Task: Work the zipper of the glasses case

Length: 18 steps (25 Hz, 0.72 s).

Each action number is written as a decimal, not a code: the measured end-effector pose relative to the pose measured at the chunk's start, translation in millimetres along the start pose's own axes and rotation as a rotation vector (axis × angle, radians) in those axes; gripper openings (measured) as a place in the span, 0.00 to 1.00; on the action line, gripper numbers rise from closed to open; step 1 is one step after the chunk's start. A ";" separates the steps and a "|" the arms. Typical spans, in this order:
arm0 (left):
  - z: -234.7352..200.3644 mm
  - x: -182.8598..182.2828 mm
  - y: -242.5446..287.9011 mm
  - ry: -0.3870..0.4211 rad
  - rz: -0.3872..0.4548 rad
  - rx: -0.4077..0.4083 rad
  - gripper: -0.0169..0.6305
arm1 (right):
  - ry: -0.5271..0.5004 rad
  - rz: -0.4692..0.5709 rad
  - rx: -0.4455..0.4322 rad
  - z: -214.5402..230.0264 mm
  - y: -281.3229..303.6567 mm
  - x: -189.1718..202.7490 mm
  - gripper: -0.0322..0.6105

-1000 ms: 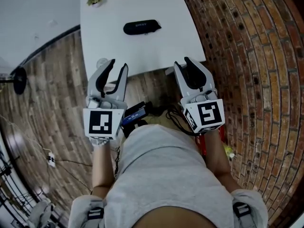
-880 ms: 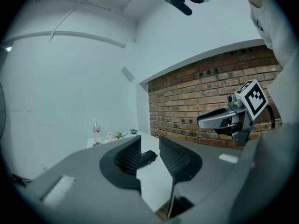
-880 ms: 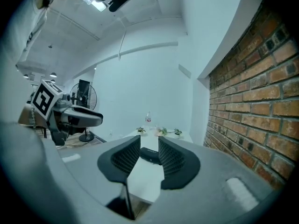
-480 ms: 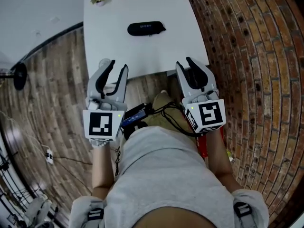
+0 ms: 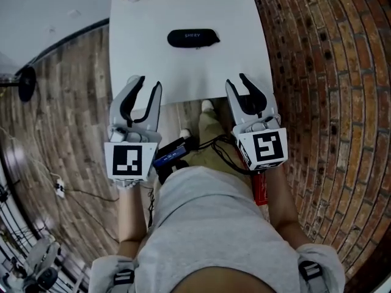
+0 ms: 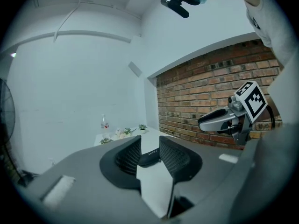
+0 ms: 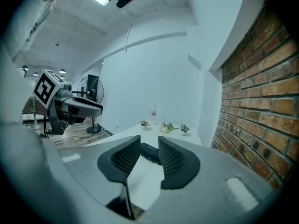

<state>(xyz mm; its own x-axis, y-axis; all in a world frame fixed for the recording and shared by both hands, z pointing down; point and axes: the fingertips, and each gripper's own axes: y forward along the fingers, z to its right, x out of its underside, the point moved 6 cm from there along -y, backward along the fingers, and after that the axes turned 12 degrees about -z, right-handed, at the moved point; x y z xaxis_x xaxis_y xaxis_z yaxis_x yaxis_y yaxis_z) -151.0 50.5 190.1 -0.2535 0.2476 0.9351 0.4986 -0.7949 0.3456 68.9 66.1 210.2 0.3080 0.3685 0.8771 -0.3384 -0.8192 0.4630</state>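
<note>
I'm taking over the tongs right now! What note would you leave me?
Left tongs: open, empty, by the near edge of the white table.
Right tongs: open, empty, by the same edge.
Glasses case: lying farther in on that table, untouched, looks closed.
Done: nothing yet.
Left: reach the case, steady it, work the zipper.
</note>
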 end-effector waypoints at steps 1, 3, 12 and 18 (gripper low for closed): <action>-0.8 1.4 3.6 -0.009 -0.008 -0.009 0.21 | -0.016 -0.010 -0.007 2.6 3.5 1.0 0.24; -1.0 4.3 10.1 -0.016 -0.025 -0.021 0.21 | -0.045 -0.026 -0.027 6.2 10.5 2.6 0.26; 3.0 19.3 43.5 -0.065 -0.101 -0.038 0.21 | -0.188 -0.089 -0.108 21.7 51.1 10.4 0.31; 10.5 29.4 70.4 -0.093 -0.133 -0.033 0.23 | -0.294 -0.141 -0.150 32.5 78.3 20.6 0.32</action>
<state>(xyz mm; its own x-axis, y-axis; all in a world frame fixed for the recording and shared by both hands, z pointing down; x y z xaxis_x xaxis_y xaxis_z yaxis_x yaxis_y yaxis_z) -114.6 7.6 242.7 -0.2363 0.4008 0.8852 0.4376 -0.7695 0.4652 77.7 -4.7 260.4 0.5962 0.3130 0.7393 -0.3948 -0.6875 0.6095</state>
